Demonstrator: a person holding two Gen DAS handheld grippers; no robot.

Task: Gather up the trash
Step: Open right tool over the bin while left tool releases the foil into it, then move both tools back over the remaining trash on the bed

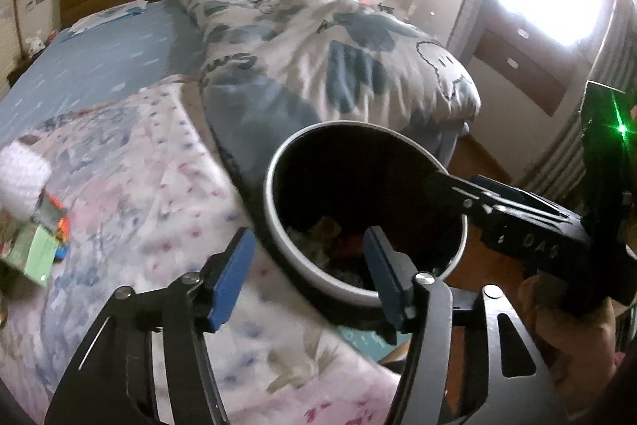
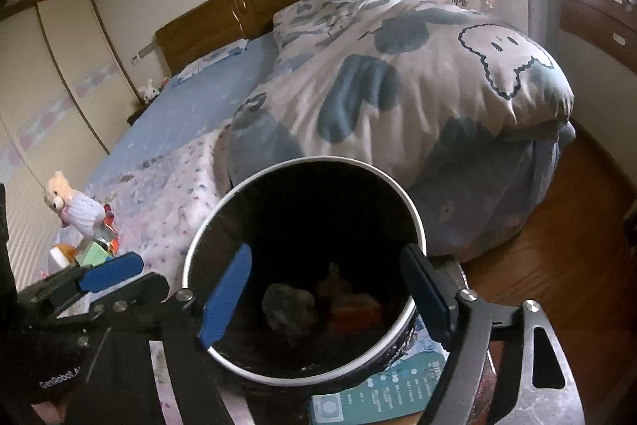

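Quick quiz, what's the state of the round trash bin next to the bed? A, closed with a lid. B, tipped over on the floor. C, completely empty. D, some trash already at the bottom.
D: the open trash bin shows crumpled trash lying at its bottom, with no lid.

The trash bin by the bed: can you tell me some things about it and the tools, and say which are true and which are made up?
1. The trash bin already has trash in it. True.
2. The left tool is squeezing a piece of trash. False: it is open and holds nothing.
3. The right tool is open too. True.
4. A plush toy sits inside the bin. False: it sits on the bed.
5. The headboard is wooden. True.
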